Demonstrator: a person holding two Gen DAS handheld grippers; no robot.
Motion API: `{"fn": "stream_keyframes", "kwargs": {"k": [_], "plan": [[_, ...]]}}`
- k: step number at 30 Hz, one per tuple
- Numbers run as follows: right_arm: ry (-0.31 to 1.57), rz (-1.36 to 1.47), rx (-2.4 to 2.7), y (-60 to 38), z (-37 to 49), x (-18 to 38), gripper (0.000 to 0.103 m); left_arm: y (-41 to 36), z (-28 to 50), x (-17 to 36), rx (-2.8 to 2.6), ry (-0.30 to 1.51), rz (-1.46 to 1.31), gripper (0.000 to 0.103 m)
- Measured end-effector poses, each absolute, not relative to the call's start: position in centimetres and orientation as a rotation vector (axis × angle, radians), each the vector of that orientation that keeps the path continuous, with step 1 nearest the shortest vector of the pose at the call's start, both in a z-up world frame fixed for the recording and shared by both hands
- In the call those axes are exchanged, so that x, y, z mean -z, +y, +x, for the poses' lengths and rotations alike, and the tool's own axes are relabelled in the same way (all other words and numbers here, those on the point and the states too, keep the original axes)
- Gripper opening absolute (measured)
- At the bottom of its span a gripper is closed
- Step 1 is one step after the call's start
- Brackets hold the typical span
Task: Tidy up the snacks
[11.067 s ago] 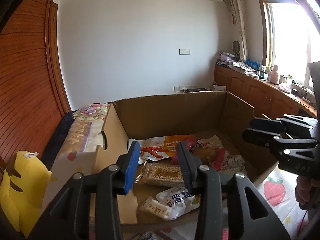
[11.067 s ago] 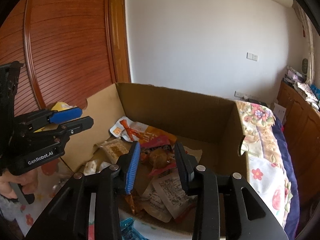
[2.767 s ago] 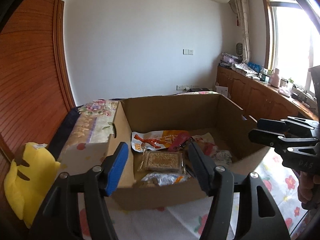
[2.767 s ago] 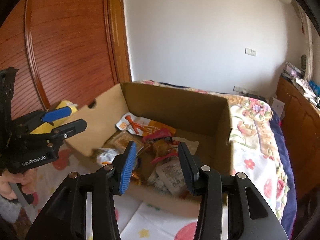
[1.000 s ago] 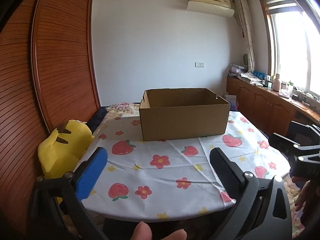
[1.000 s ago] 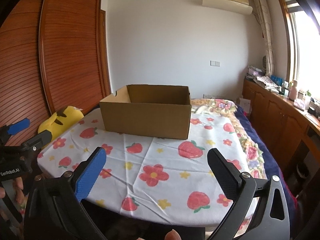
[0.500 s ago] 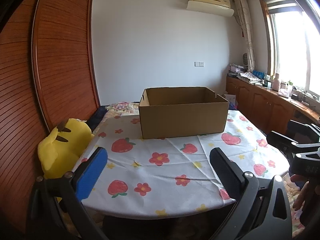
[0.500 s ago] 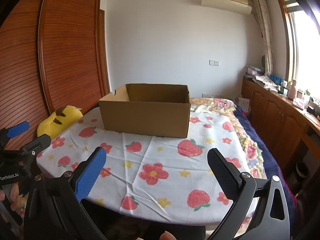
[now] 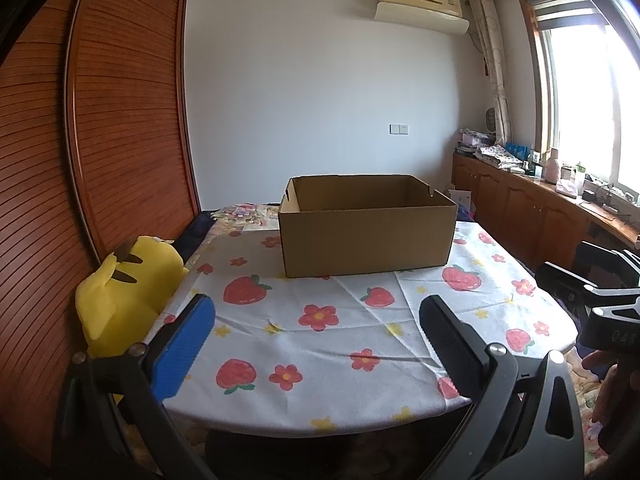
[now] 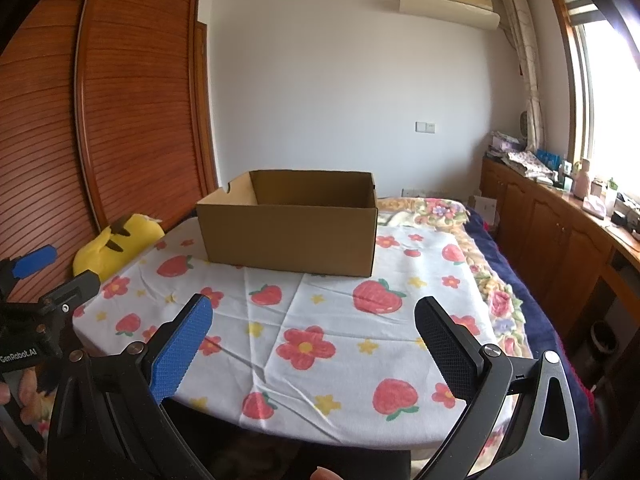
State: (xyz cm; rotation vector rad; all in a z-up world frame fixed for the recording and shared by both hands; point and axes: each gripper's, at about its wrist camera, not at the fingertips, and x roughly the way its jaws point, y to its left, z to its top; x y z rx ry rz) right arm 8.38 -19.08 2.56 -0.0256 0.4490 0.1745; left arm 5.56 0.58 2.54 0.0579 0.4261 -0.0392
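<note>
Both grippers hang at the near edge of the table [image 9: 320, 360], well apart from the box [image 9: 366, 232]. The left gripper [image 9: 318, 332] has its jaws spread wide and holds nothing; the right gripper [image 10: 312, 336] is likewise spread wide and empty. The box stands upright at the far side of the table, open at the top. No snacks show on the cloth, and the box interior is hidden from this low angle, so its contents cannot be told. Judged from the bare cloth, the sorting appears finished or nearly so. A yellow plush [image 9: 124, 292] sits beside the table on the left. Nothing stands between the grippers and the box.
</note>
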Motion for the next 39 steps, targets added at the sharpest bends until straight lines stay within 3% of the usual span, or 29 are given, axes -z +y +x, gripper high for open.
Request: {"fn": "stream_keyframes", "kwargs": {"k": [39], "plan": [[0.442,-0.028,-0.166,-18.59,8.11,-3.16,0.103,0.76,5.10,-3.39,0.032,0.405,0.056,0.103]]}}
